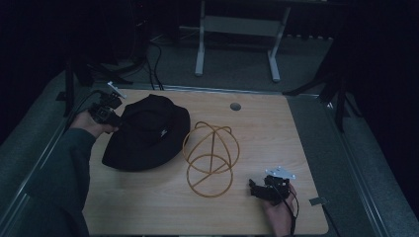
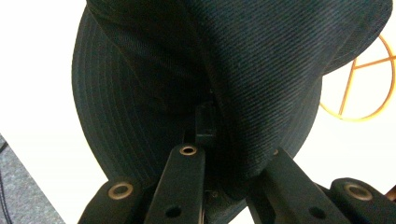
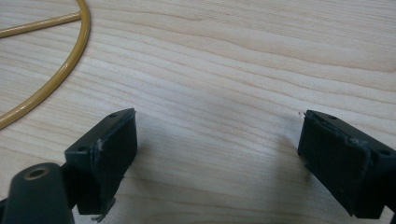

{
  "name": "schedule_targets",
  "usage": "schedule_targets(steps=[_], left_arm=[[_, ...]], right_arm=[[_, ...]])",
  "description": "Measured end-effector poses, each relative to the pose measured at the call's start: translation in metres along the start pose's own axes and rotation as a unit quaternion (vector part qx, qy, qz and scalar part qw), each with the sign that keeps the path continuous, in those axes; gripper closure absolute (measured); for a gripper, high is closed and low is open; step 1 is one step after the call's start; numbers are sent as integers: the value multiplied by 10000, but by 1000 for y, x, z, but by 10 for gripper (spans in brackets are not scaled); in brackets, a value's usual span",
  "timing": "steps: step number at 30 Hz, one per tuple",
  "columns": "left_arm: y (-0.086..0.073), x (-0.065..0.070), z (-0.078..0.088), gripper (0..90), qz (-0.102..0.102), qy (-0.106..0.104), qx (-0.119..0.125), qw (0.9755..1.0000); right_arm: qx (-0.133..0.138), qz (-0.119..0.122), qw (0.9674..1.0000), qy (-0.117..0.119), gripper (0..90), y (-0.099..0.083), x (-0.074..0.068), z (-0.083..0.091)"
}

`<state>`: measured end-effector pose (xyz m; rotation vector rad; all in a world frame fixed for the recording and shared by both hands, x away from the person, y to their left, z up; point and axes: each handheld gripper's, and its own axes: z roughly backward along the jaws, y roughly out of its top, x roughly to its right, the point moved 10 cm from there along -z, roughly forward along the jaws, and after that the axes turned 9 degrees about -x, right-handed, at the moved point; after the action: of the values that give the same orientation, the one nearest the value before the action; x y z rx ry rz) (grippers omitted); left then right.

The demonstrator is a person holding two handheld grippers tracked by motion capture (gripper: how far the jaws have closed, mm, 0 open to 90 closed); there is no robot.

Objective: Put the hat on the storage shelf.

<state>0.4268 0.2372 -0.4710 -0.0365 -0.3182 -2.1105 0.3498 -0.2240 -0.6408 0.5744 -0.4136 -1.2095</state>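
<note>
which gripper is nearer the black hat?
Left. The left gripper is shut on the black hat's brim at its left edge. The right gripper sits open near the table's front right, beyond the yellow wire frame.

Light wooden table (image 1: 148, 197) with black hat (image 1: 148, 133) beside yellow wire frame (image 1: 211, 159) (dome-shaped).

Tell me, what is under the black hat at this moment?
Under the black hat only the wooden table shows around its brim. The left hand-held gripper is shut on the brim edge. Whatever lies beneath the crown is covered by the fabric.
</note>
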Motion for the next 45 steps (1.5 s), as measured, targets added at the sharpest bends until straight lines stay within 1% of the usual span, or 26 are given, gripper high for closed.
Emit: schedule_targets(steps=[2, 8, 11, 15, 20, 30, 38, 45], left_arm=[[-2, 0, 4, 873, -82, 14, 59, 9999], [-6, -4, 15, 873, -102, 57, 128, 9998], [-8, -3, 19, 873, -131, 64, 168, 9998], [-10, -1, 23, 873, -184, 40, 227, 9996], [-13, 1, 28, 873, -289, 35, 202, 9994], [-16, 3, 34, 873, -380, 20, 265, 9989], [-18, 10, 43, 872, -564, -52, 321, 9979], [-19, 13, 50, 872, -649, -80, 421, 9970]], right_arm=[[0, 0, 10000, 0, 117, 0, 0, 0], [0, -1, 10000, 0, 117, 0, 0, 0], [0, -1, 10000, 0, 117, 0, 0, 0], [2, 1, 10000, -1, 117, 0, 0, 0], [0, -1, 10000, 0, 117, 0, 0, 0], [-1, 1, 10000, 5, 117, 0, 0, 0], [-1, 2, 10000, 6, 117, 0, 0, 0], [-1, 14, 10000, 5, 117, 0, 0, 0]])
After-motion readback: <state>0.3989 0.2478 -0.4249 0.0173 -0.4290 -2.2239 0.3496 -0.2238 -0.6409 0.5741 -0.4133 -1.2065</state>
